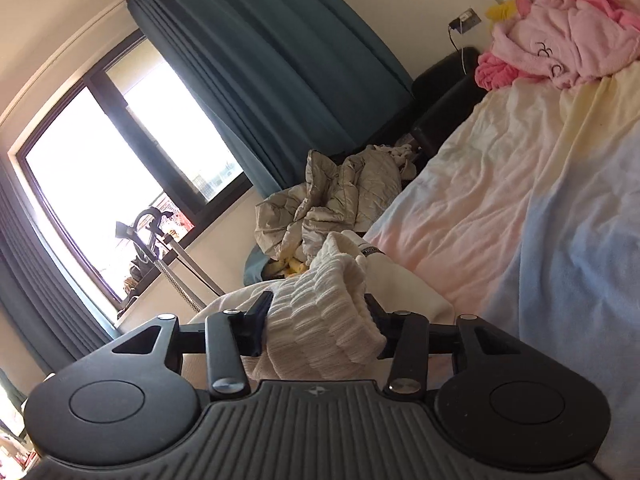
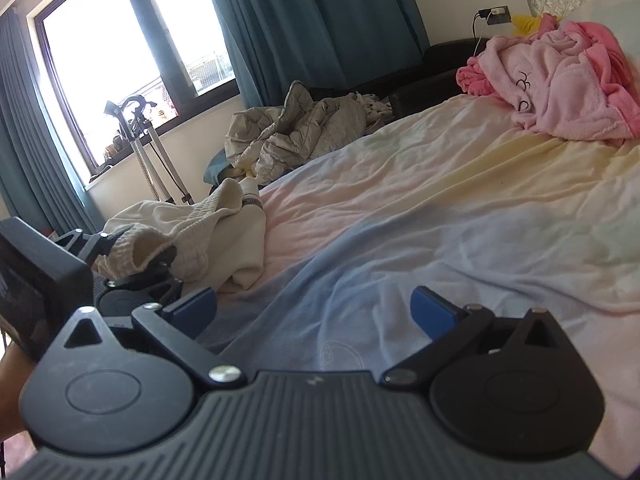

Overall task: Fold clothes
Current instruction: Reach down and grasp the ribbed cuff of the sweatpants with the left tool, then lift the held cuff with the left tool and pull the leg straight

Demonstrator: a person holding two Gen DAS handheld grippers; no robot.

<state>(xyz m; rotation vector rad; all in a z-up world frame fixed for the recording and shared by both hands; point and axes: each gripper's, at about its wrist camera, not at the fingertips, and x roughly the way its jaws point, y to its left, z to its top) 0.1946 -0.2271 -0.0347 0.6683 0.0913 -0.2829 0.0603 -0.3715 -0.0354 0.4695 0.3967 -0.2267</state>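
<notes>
While its jaws bite into a bunched fold of the cream knit garment (image 1: 320,312), the left hand-held gripper (image 1: 316,320) sits low at the bed's left edge, as seen from the left wrist; the fabric fills the gap between both pads, so the grip looks firm. Beyond it, a grey quilted heap (image 1: 332,196) lies off that edge and a pink robe (image 1: 568,36) rests at the far end of the bed (image 1: 520,208).

From the right wrist, the right hand-held gripper (image 2: 314,310) hangs wide open over the pastel sheet (image 2: 360,280), holding nothing. The cream garment lies crumpled along the bed's left edge, with the left unit clamped on its near end.

Risks from here: only a thick wad is pinched, not a clean hem, so lifting could drag the whole bundle up twisted or let layers slip free. The open right unit, closing low, might catch the bedsheet along with the knit.
</notes>
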